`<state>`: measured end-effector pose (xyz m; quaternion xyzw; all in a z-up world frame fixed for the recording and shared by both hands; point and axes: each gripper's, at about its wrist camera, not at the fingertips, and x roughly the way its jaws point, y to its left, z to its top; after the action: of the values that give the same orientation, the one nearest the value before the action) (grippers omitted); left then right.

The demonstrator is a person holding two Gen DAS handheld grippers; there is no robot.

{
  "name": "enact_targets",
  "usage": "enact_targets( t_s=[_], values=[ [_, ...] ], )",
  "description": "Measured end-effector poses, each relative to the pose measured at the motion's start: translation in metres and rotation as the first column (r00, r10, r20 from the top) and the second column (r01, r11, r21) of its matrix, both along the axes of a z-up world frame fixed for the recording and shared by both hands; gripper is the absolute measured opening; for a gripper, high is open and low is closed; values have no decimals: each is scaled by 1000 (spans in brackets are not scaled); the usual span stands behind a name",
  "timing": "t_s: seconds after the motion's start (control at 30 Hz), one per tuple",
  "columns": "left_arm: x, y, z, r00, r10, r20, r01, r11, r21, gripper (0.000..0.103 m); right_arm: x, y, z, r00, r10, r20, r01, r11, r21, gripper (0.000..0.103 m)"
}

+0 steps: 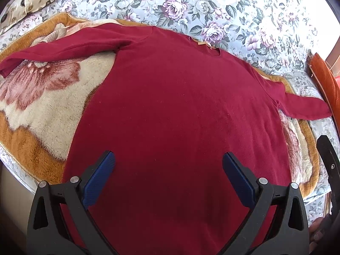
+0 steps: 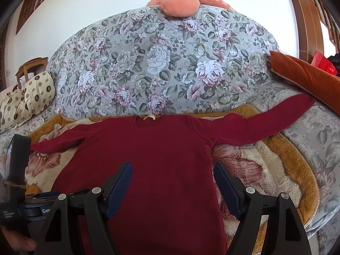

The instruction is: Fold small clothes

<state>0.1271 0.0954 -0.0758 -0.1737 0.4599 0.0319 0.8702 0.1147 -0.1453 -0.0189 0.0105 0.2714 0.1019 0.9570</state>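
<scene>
In front of me lies one dark red long-sleeved top [image 1: 176,106], spread flat and face up on the plush flower-patterned blanket [image 1: 42,106] that covers the sofa seat. Its round neckline [image 2: 148,120], with a small pale label inside, points toward the sofa back; the hem runs toward the front edge of the seat, nearest me. Both sleeves are stretched outward: one [image 2: 261,121] reaches over the blanket's edge onto the floral seat, the other [image 1: 57,53] lies across the blanket. The body is smooth, unfolded.
</scene>
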Motion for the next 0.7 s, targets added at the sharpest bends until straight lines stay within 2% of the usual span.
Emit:
enact_targets(
  t_s=[0.7],
  values=[
    [2, 5, -4, 1000, 2, -25, -3, 998, -57, 102, 3, -2, -4, 1000, -6, -28, 7, 1000, 27, 77]
  ],
)
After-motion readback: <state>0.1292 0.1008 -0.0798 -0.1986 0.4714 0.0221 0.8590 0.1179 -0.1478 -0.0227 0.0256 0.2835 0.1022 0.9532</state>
